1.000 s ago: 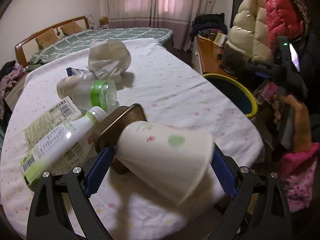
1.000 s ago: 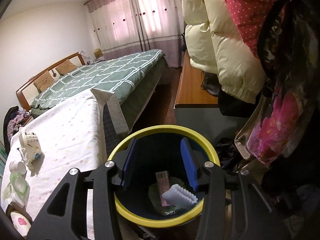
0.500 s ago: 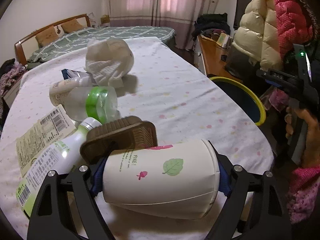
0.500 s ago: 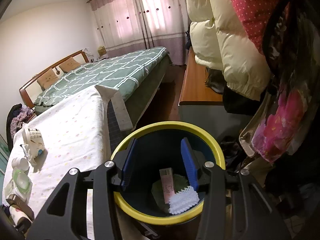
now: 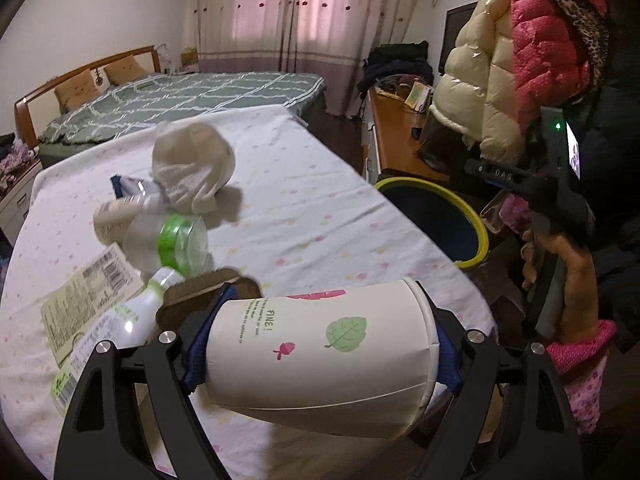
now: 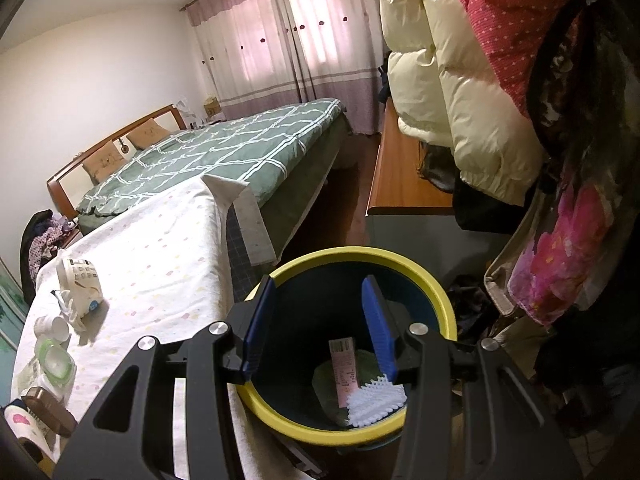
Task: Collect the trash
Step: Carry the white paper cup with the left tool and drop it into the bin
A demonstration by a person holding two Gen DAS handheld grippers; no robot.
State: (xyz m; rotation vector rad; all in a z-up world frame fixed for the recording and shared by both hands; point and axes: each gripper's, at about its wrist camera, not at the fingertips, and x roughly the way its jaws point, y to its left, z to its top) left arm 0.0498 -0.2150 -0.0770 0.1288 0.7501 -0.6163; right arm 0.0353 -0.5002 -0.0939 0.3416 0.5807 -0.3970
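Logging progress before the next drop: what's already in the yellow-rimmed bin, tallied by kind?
Pink box: 1
White foam net: 1
Green piece: 1
Total: 3 visible in the bin

I've got the paper cup (image 5: 320, 356) hiding table behind it, green-label bottle (image 5: 100, 344) cut off at eight o'clock, bin (image 6: 432, 280) bottom partly masked by my right gripper (image 6: 320, 320).

L wrist cam: close over table (image 5: 320, 216). R cam: down into bin (image 6: 440, 300). Both share bin, bed (image 5: 192, 96).
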